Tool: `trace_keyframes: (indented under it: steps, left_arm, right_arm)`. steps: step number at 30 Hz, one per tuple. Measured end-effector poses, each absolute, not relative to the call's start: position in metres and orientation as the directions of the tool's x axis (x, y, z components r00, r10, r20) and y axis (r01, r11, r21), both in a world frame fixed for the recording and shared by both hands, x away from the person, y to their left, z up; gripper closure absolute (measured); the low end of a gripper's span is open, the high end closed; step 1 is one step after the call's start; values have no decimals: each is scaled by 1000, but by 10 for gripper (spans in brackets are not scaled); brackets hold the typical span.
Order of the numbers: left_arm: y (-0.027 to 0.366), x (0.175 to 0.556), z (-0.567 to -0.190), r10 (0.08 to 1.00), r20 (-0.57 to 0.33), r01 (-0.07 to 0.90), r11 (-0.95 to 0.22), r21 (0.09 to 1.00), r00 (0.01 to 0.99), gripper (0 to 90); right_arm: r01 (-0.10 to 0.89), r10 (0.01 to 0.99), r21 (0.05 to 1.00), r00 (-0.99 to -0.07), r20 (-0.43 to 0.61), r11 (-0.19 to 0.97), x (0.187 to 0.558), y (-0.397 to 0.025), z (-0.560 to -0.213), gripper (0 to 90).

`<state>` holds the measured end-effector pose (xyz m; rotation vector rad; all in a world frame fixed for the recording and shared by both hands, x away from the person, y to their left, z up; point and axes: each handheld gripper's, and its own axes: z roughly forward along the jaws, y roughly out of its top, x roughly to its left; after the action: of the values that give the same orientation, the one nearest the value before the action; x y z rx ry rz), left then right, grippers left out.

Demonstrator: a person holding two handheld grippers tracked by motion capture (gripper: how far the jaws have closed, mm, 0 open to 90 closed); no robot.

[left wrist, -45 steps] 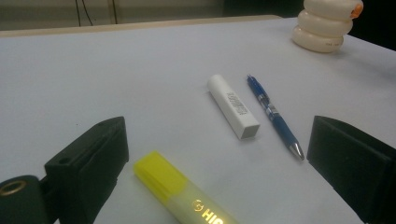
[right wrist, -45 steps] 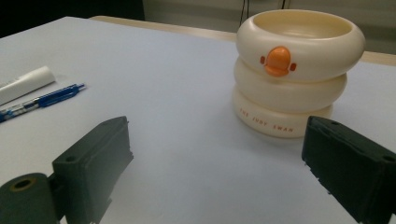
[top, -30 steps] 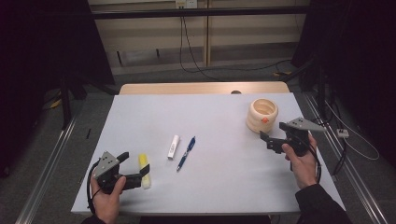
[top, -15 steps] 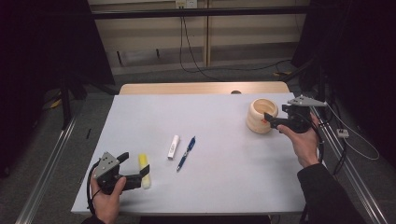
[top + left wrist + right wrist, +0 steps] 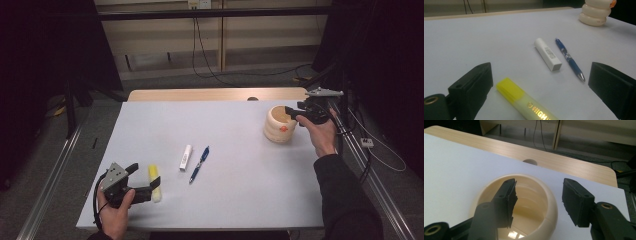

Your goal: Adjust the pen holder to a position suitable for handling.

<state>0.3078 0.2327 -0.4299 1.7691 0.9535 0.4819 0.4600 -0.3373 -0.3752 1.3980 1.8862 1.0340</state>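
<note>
My right gripper [image 5: 291, 111] hangs at the far right of the counter [image 5: 250, 200], over the cream ribbed cup [image 5: 278, 126]. Its fingers are spread and straddle the cup's rim: in the right gripper view one finger [image 5: 507, 202] sits inside the mouth of the cup [image 5: 534, 195], close to the inner wall, and the other finger [image 5: 575, 202] stands outside it, above the white counter [image 5: 454, 170]. I cannot tell whether either finger touches the rim. The cup stands upright, with an orange spot on its side facing me in the high view.

My left gripper [image 5: 146, 182] rests low at the near left corner, held in my left hand [image 5: 115, 212]. Its fingers are spread wide too, and the yellow highlighter [image 5: 155, 183] lies between them on the counter. In the left gripper view the highlighter [image 5: 524, 102] points away from me with its cap end forward, apart from both fingers [image 5: 474, 85], gripped by neither.

Further out, near the middle of the counter, a white tube [image 5: 548, 54] and a blue pen [image 5: 569, 58] lie side by side, just apart, both angled the same way. In that view the cup [image 5: 596, 12] stands well beyond them at the upper right
</note>
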Motion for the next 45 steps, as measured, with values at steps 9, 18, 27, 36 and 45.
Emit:
trace_keyframes:
  steps: [9, 18, 27, 36, 45]
  left_arm:
    - [233, 308, -430, 787, -114, 381, -162, 910, 606, 57]
    - [233, 308, -430, 785, -112, 381, -166, 910, 609, 58]
    - [232, 308, -431, 789, -114, 380, -160, 911, 604, 57]
    - [232, 308, -431, 783, -109, 382, -173, 908, 612, 58]
    - [232, 308, -431, 785, -104, 381, -176, 908, 611, 58]
  right_arm:
    - [559, 955, 816, -295, 27, 150, 474, -338, -389, 548]
    - [579, 964, 804, -265, 25, 138, 482, -340, -398, 576]
    - [589, 968, 798, -249, 27, 129, 486, -339, -404, 697]
    - [606, 971, 788, -233, 48, 107, 483, -341, -403, 742]
    - [588, 967, 802, -250, 52, 109, 478, -339, -399, 739]
